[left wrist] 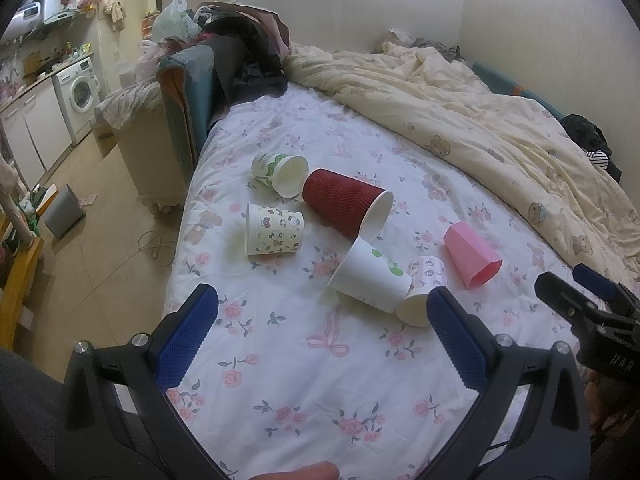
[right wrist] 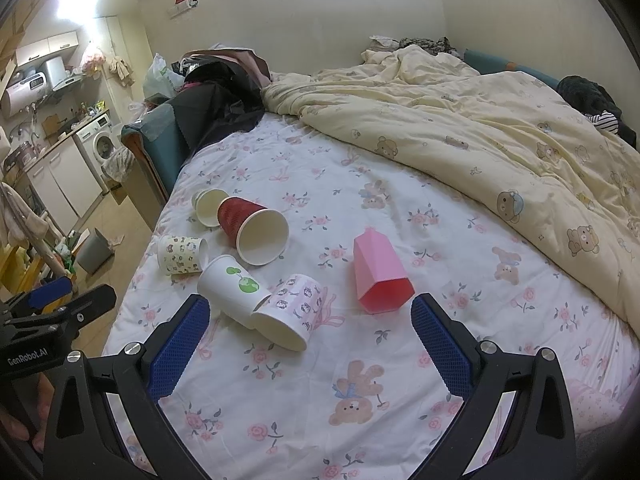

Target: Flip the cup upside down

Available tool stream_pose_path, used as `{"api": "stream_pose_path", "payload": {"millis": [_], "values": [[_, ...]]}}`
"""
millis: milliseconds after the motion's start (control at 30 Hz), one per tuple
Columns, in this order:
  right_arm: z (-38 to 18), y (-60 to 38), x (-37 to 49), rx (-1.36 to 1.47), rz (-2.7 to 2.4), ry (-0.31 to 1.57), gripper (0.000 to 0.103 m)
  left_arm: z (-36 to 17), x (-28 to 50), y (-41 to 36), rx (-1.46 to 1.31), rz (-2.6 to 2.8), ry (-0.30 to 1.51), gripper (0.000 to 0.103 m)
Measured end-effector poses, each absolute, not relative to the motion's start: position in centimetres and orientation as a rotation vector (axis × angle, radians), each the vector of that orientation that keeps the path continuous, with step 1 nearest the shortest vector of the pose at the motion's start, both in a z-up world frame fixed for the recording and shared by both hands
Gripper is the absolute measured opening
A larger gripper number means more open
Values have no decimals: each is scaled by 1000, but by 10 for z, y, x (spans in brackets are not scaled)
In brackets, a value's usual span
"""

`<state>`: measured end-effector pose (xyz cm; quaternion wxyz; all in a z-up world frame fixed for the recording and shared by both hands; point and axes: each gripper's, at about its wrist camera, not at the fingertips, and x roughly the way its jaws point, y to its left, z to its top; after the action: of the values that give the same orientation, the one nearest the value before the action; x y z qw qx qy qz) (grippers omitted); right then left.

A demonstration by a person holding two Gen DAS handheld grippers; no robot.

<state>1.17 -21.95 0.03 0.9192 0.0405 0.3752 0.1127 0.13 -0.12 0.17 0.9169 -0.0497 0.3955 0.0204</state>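
Observation:
Several cups lie on their sides on the flowered bed sheet (left wrist: 320, 380). A red ribbed cup (left wrist: 344, 204) (right wrist: 252, 232), a pink plastic cup (left wrist: 472, 256) (right wrist: 380, 276), a white cup with a green globe (left wrist: 368, 276) (right wrist: 232, 288), a pink-patterned paper cup (left wrist: 422, 292) (right wrist: 292, 312), a cartoon-print cup (left wrist: 274, 234) (right wrist: 182, 256) and a green-print cup (left wrist: 280, 172) (right wrist: 208, 206). My left gripper (left wrist: 320, 320) is open, above the sheet just short of the cups. My right gripper (right wrist: 310, 328) is open, close behind the pink-patterned cup. Both are empty.
A cream bear-print quilt (left wrist: 480, 120) (right wrist: 480, 128) is bunched over the far right of the bed. Dark clothes and bags (left wrist: 240, 40) pile at the headboard. The bed's left edge drops to a tiled floor (left wrist: 80, 260) with a grey bin (left wrist: 64, 212).

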Motion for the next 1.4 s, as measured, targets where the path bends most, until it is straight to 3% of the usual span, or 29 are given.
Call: {"api": "stream_pose_path", "payload": {"millis": [1400], "values": [[-3, -225, 14, 90, 226, 771, 103, 11, 1, -1, -106, 37, 804, 103]]}}
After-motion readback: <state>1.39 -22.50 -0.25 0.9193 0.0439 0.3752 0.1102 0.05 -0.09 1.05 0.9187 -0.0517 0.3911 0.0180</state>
